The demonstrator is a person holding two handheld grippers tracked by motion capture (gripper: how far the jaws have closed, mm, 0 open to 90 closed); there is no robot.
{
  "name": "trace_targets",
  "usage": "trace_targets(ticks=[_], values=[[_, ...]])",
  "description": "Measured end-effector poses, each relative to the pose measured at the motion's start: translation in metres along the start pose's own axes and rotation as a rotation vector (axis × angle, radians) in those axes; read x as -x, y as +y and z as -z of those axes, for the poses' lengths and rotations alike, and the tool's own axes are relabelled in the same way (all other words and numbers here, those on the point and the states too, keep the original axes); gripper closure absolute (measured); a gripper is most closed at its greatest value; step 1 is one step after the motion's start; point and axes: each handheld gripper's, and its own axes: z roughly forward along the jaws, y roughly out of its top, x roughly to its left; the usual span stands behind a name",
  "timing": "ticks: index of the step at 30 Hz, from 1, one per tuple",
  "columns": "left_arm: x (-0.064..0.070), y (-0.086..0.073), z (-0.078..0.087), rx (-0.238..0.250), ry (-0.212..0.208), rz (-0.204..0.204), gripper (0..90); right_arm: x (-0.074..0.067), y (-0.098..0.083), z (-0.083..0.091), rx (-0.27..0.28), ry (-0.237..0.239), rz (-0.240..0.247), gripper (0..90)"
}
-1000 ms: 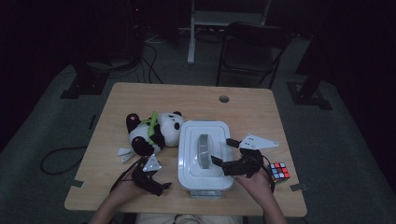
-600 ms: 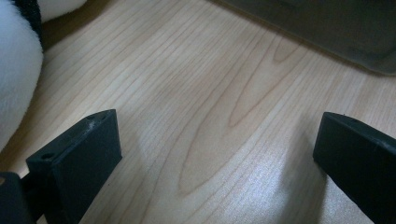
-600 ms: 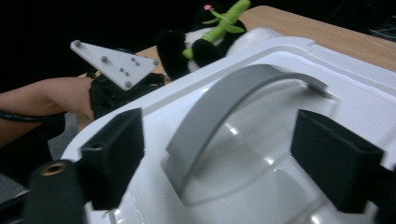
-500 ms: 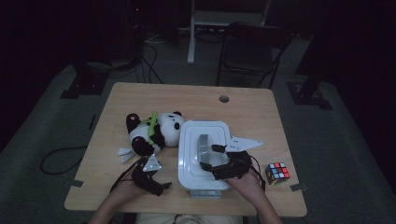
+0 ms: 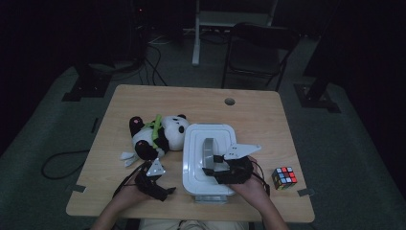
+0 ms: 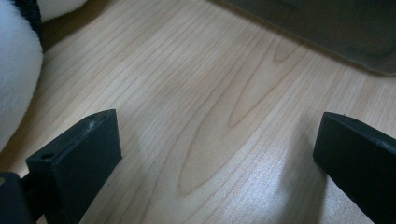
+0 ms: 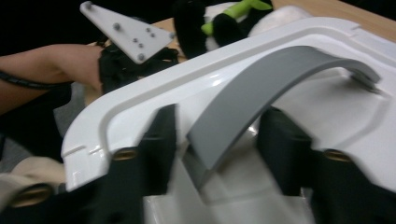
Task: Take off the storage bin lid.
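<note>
Over the white box (image 5: 191, 163), the right gripper (image 7: 217, 140) has just been closing around its grey handle (image 7: 261, 88), apparently not yet pinching, to lift it.

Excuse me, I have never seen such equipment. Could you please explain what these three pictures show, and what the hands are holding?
A person sits at a wooden table and holds a hand tool with two black jaws in each hand. One camera looks down from above; each of the other two rides on one tool and looks along its jaws.

On the table lie a toy panda, a white box with a grey handle on its lid, and a puzzle cube.

The left gripper rests low over bare wood, jaws wide open, with nothing between them.

The right gripper is at the box. Its jaws have just been closing, one on each side of the handle. A little space is visible beside the handle, so I would not call it gripped yet.
</note>
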Motion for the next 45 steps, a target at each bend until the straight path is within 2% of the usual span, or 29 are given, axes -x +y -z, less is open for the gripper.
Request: trace_targets(ticks=[2, 4, 11, 18, 24, 28, 32, 39, 45], values=[[0.000, 0.000, 0.000, 0.001, 0.000, 0.001, 1.5, 0.001, 0.001, 0.000, -0.004, 0.023, -0.001, 55.7], [0.000, 0.000, 0.000, 0.000, 0.000, 0.000, 1.5, 0.000, 0.001, 0.000, -0.009, 0.023, 0.004, 62.2], [0.000, 0.000, 0.000, 0.000, 0.000, 0.000, 1.5, 0.003, 0.001, 0.000, -0.015, 0.059, -0.031, 65.7], [0.000, 0.000, 0.000, 0.000, 0.000, 0.000, 1.5, 0.004, 0.003, -0.001, -0.030, 0.082, -0.036, 69.5], [0.000, 0.000, 0.000, 0.000, 0.001, -0.002, 1.5, 0.006, 0.005, 0.001, -0.041, 0.111, -0.082, 72.4], [0.000, 0.000, 0.000, 0.003, 0.000, 0.002, 1.5, 0.006, 0.006, 0.007, -0.034, 0.131, -0.096, 74.4], [0.000, 0.000, 0.000, 0.003, 0.000, 0.002, 1.5, 0.007, 0.008, 0.013, -0.016, 0.184, -0.126, 80.1], [0.000, 0.000, 0.000, 0.001, -0.001, 0.000, 1.5, 0.001, 0.015, 0.024, -0.007, 0.225, -0.110, 84.8], [0.000, 0.000, 0.000, 0.001, 0.000, 0.001, 1.5, -0.004, 0.021, 0.034, 0.012, 0.218, -0.090, 85.0]])
